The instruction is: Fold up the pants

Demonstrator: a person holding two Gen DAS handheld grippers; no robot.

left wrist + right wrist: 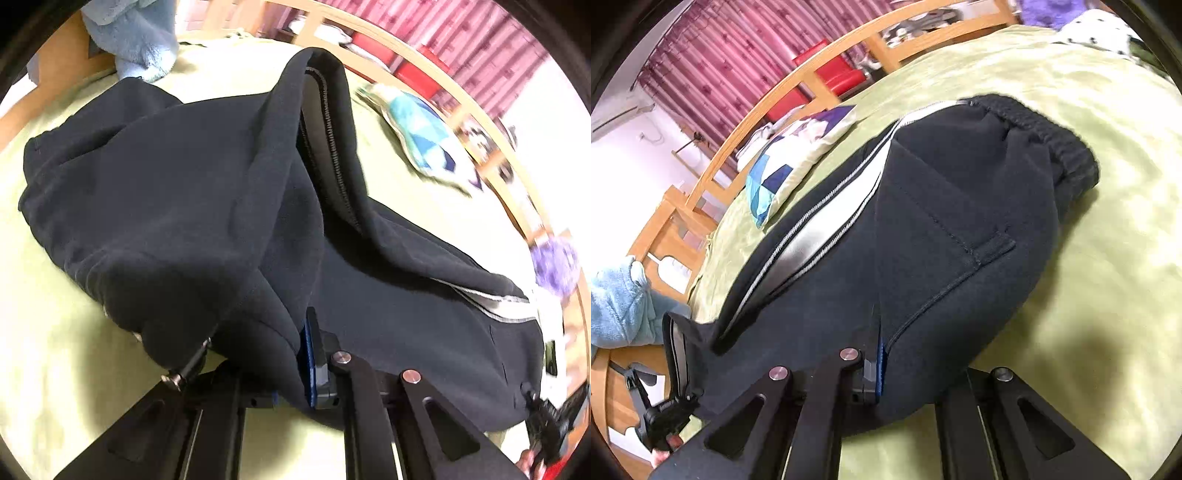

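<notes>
Black pants with a silver side stripe lie bunched on a pale green bedspread. Their elastic waistband points toward the far side in the right wrist view. My left gripper is shut on a fold of the pants; one blue pad shows, while cloth hides the other finger. My right gripper is shut on the pants near the back pocket seam, its blue pad against the fabric. Each view catches the other gripper at the pants' edge: the right, the left.
A blue patchwork pillow lies on the bed beside the pants. A wooden bed rail runs along the far side, with red curtains behind. A blue plush item and a purple fuzzy one sit at the bed's edges.
</notes>
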